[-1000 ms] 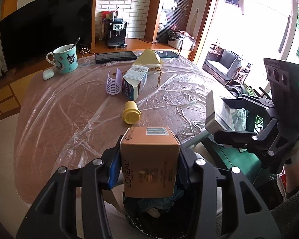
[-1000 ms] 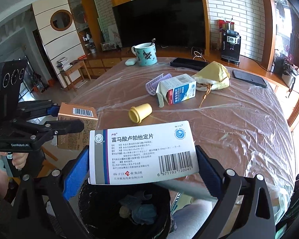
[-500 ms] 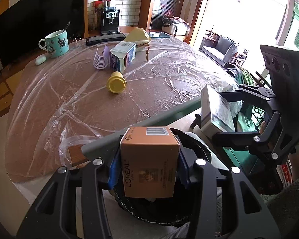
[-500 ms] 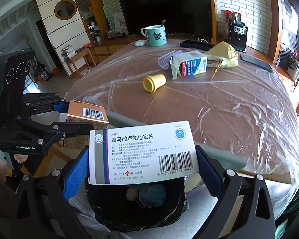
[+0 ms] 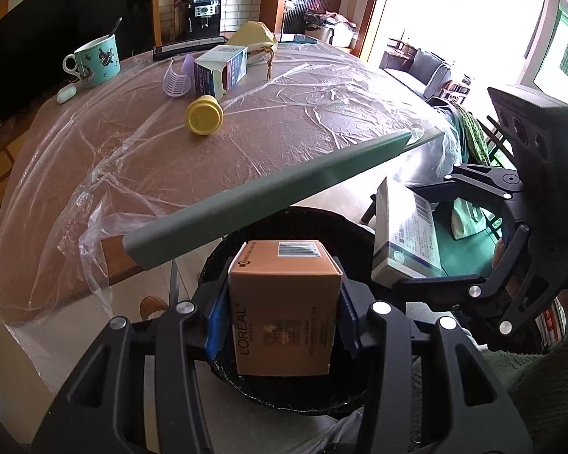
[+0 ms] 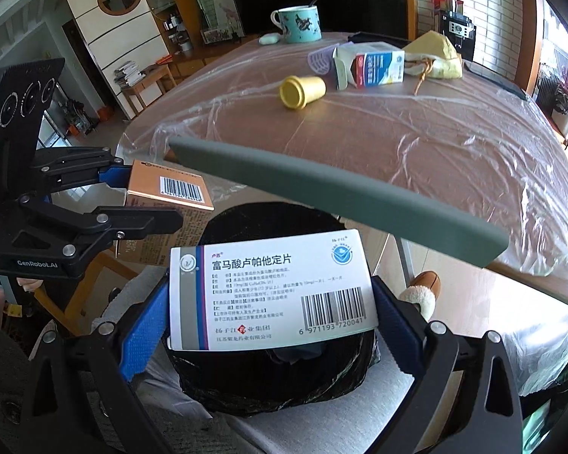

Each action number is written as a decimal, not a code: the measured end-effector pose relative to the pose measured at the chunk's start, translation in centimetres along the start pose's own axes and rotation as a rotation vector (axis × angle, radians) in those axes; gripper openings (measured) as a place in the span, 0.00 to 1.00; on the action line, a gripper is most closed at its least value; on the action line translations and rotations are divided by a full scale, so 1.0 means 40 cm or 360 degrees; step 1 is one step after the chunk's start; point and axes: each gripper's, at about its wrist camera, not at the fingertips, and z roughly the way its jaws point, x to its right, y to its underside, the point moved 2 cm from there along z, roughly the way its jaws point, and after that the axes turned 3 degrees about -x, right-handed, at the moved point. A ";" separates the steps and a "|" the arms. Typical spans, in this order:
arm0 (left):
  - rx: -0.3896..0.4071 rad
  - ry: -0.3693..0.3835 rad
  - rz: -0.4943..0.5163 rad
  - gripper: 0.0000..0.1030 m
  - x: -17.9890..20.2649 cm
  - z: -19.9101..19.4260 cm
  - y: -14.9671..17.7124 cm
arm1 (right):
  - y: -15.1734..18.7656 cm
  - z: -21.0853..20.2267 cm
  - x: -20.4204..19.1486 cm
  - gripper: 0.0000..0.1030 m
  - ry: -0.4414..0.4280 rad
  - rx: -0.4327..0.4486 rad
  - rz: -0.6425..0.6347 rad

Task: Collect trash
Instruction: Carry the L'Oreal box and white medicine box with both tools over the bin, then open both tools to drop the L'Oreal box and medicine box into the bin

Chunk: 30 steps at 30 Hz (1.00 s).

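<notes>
My left gripper (image 5: 282, 321) is shut on a brown L'Oreal box (image 5: 284, 310) and holds it over a black-lined trash bin (image 5: 295, 397). My right gripper (image 6: 270, 321) is shut on a white medicine box (image 6: 272, 295) and holds it above the same bin (image 6: 269, 374). Each gripper shows in the other's view, the right gripper (image 5: 409, 246) to the right, the left gripper (image 6: 147, 204) to the left. On the table lie a yellow cup (image 5: 203, 115), an open blue-white carton (image 5: 221, 68) and a purple plastic piece (image 5: 176, 79).
A grey chair backrest (image 5: 269, 200) crosses just behind the bin, which stands on the chair seat. The plastic-covered table (image 5: 322, 121) also carries a teal mug (image 5: 96, 59), a yellow pouch (image 5: 252, 36), a white earbud case (image 5: 66, 94) and a keyboard (image 5: 189, 47).
Both grippers have drawn back from the table and lowered toward the bin, each keeping its box. The chair backrest now crosses between them and the table.
</notes>
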 end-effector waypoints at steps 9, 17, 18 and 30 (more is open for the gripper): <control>-0.0089 -0.0011 -0.0023 0.47 -0.009 0.055 0.026 | 0.035 0.041 -0.002 0.94 0.0009 -0.0070 -0.0006; -0.0143 -0.0032 -0.0036 0.47 -0.018 0.096 0.040 | 0.059 0.079 0.002 0.94 0.0004 -0.0121 0.0010; -0.0149 -0.0036 -0.0036 0.47 -0.020 0.100 0.042 | 0.061 0.083 0.004 0.94 0.0007 -0.0125 0.0013; -0.0223 -0.0062 -0.0037 0.47 -0.025 0.150 0.062 | 0.063 0.129 0.018 0.94 0.0037 -0.0161 0.0029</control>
